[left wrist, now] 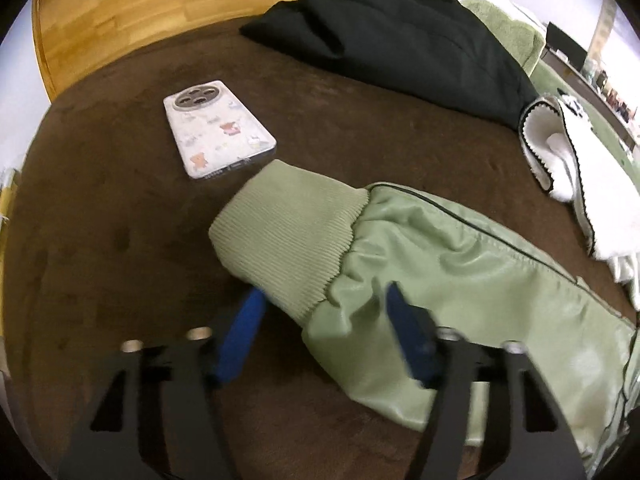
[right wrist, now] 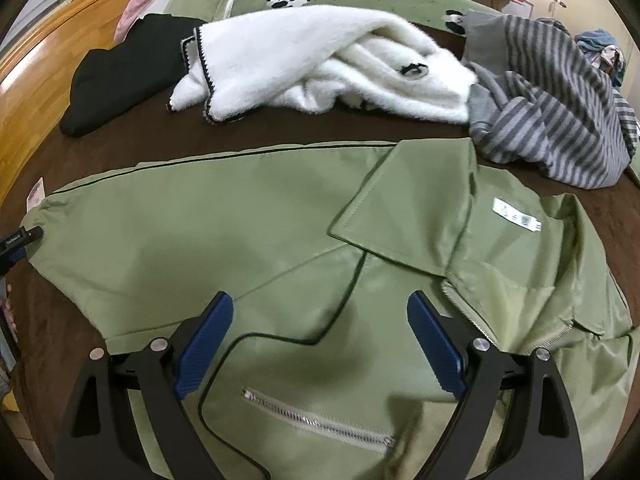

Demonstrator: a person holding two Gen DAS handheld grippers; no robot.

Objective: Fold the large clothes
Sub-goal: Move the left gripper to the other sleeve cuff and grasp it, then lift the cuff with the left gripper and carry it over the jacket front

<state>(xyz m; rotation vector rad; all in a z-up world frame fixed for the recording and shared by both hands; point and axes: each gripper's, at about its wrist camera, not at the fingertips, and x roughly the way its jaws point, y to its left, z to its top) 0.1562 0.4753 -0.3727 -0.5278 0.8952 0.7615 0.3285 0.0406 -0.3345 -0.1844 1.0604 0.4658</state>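
Note:
A light green jacket lies spread on a brown blanket, collar and label up, front zipper partly open. Its sleeve ends in a ribbed cuff in the left wrist view. My left gripper is open, its blue fingers either side of the sleeve just behind the cuff, not closed on it. My right gripper is open above the jacket's chest, near a pocket zipper. The left gripper's tip shows at the sleeve end.
A phone in a cartoon case lies just beyond the cuff. A black garment, a white fluffy garment and a grey striped garment lie behind the jacket. A wooden bed frame runs along the left.

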